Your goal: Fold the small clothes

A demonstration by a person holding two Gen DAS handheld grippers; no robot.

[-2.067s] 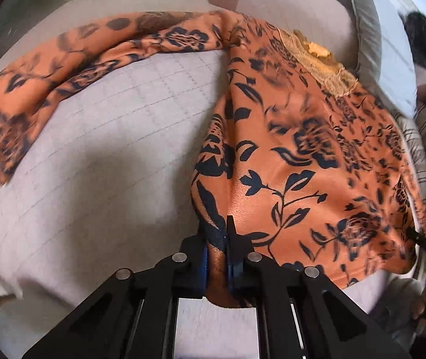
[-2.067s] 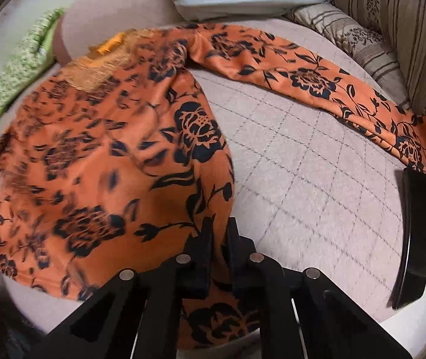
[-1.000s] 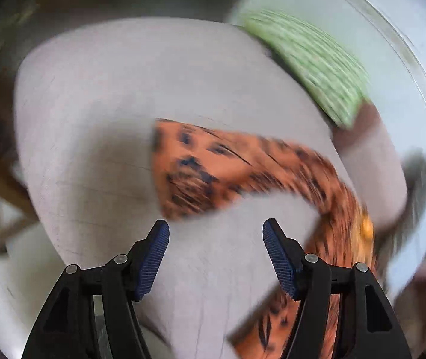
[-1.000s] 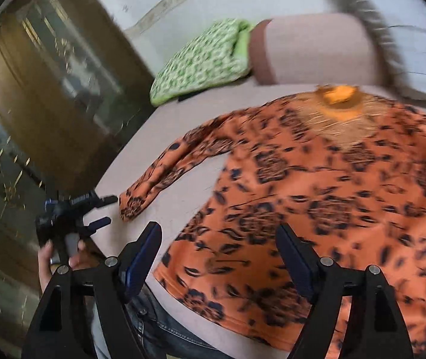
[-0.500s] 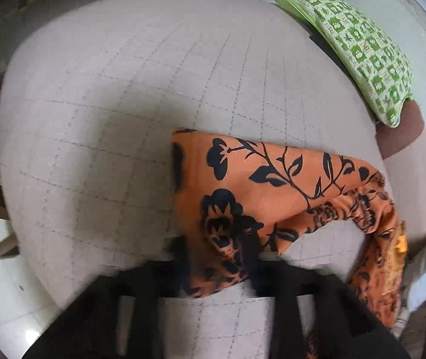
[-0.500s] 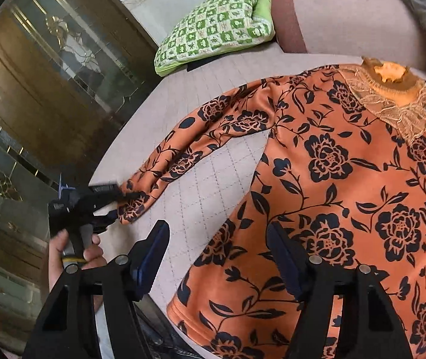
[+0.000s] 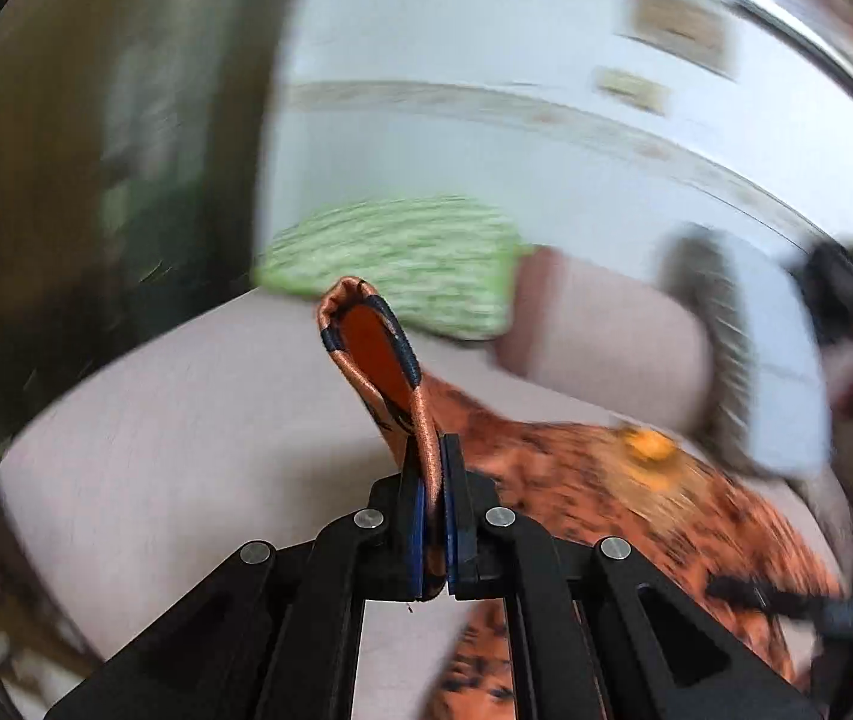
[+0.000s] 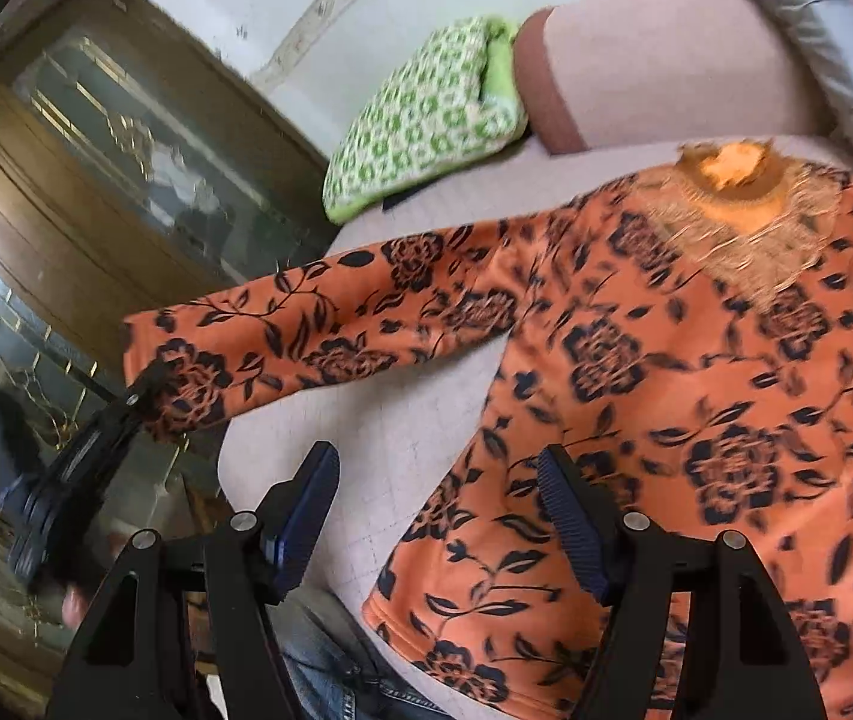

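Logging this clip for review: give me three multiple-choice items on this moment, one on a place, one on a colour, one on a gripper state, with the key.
1. Where is the green patterned cushion?
A. on the blouse's body
B. beyond the blouse's sleeve, against the bolster
C. between the right gripper's jaws

2. What colour is the floral blouse?
A. orange with dark flowers
B. white with red flowers
C. plain blue

3. What is the left gripper doing?
A. standing open over bare bedding
B. shut on the cushion
C. shut on the sleeve cuff

Key: 1 B, the right wrist view shows it past the sleeve, touching the bolster; 2 A, the print is plain in both views; 3 C, orange fabric is pinched between its pads.
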